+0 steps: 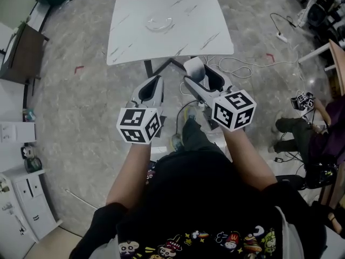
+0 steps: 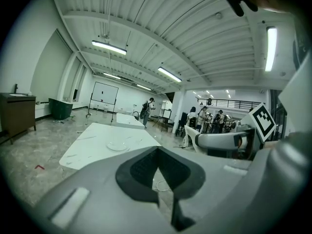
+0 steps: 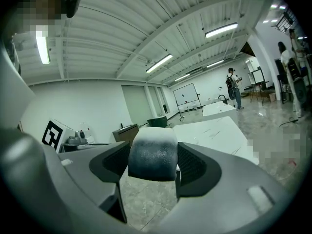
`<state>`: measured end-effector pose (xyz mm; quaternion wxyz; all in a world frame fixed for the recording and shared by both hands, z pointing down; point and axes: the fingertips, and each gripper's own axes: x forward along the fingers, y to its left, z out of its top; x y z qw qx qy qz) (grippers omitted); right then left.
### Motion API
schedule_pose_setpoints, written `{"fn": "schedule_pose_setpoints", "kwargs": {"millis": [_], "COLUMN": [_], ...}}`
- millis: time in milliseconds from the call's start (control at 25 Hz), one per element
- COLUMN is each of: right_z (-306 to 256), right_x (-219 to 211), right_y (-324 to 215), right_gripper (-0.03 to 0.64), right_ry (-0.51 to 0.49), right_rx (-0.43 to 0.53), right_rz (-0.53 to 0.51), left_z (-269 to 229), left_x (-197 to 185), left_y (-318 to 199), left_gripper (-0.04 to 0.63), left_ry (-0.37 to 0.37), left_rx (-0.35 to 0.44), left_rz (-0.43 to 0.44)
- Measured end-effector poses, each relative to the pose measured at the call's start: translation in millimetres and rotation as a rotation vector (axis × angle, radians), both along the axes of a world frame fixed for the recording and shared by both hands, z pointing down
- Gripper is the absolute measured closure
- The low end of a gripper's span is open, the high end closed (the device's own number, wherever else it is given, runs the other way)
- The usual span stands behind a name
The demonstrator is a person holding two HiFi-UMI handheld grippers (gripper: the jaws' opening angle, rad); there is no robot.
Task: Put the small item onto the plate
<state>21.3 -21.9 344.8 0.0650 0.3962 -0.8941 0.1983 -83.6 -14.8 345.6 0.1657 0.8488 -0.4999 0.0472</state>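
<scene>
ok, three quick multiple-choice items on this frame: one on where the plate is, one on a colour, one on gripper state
1. Where is the plate?
A. on the table
B. on the floor
C. on a shelf

2. What colour is the table top?
A. black
B. white with faint streaks
C. red

3. What state is the right gripper in?
A. open, empty
B. shut on the small item
C. shut, empty

Answers:
1 A, the head view shows the clear plate resting on the table top, ahead of both grippers.
2 B, the top is pale white with thin dark streaks.
3 B, the right gripper view shows the item clamped between both pads.
</scene>
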Motion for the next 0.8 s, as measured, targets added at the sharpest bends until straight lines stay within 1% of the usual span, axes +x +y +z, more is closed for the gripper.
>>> {"fn": "schedule_pose_setpoints", "kwargs": {"millis": [160,320,440,640,800], "right_z": [2,3,3,14,29], "right_x": [2,-5,-8,0,3], "right_y": [-33,-75,-105,-153,-187], "right_gripper": [0.284,0.284,0.284,0.284,0.284], "right_ry": [-0.012,-0.03,-0.041,-0.05,-0.049], "right_rx": [0.0,0.004,-0.001,-0.023,-0.035], "right_rz": [-0.016,-0.04,-0.055,-0.076,-0.114], "left_z": [-2,-5,-3,8,20], "left_x": [5,1,1,9,9], "left_y": [-32,-69,-96,-142,-173], "left_gripper": [0.595,0.595,0.595,0.595,0.595], "left_ry": [-0.015,-0.036,-0.048,-0.067,-0.078], "left_rx": [0.004,0.009,-0.005,-0.037,-0.048], "left_rz": [-0.006,-0.022,-0.031,-0.05,-0.087]}}
